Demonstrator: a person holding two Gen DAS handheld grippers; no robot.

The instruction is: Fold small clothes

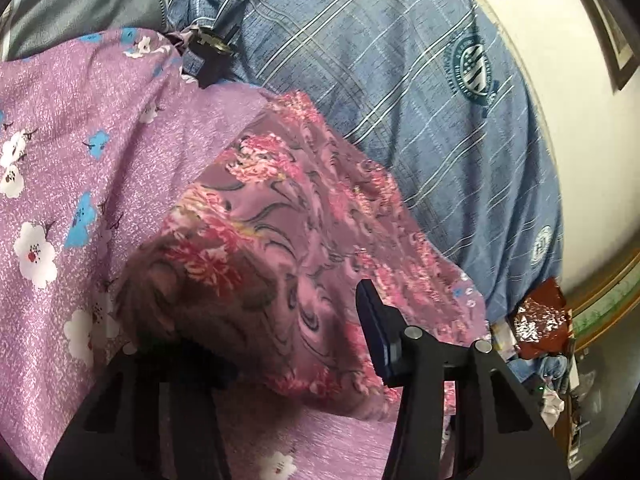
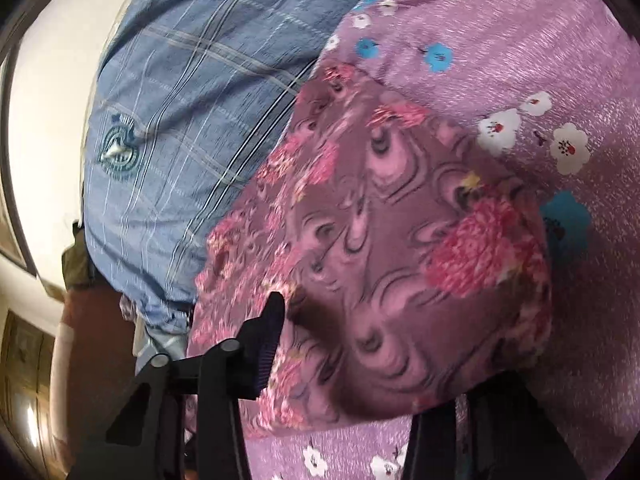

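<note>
**Both grippers on a floral garment over the purple sheet**

A small pink-and-mauve floral garment (image 1: pixel 288 208) lay bunched on a lilac bedsheet (image 1: pixel 80 152) printed with white and blue blossoms. Beyond it, toward the wall, sat a large blue plaid cushion (image 1: pixel 400 80) bearing a round green crest, and a grey cloth (image 1: pixel 88 0) showed in the far corner of the left wrist view.

The left gripper (image 1: pixel 272 336) stood partly spread, its right finger (image 1: pixel 380 336) bare and resting against the garment's near edge, while the opposite finger was buried beneath a fold of the cloth. The garment draped over and between the two, so the jaws were closing around fabric, but whether the pads actually pinched it could not be told.

The right gripper (image 2: pixel 384 344) looked much the same (a mirror of its partner): its left finger (image 2: pixel 268 344) pressed at the garment's (image 2: pixel 400 220) hem, the other finger hidden under the bulging cloth near the lower right. Its spread was middling, with fabric filling the gap; a firm hold could not be confirmed. The bedsheet (image 2: pixel 540 40) and blue cushion (image 2: pixel 192 100) framed the garment in this view too, with a pale wall (image 2: pixel 44 140) at the left.
</note>
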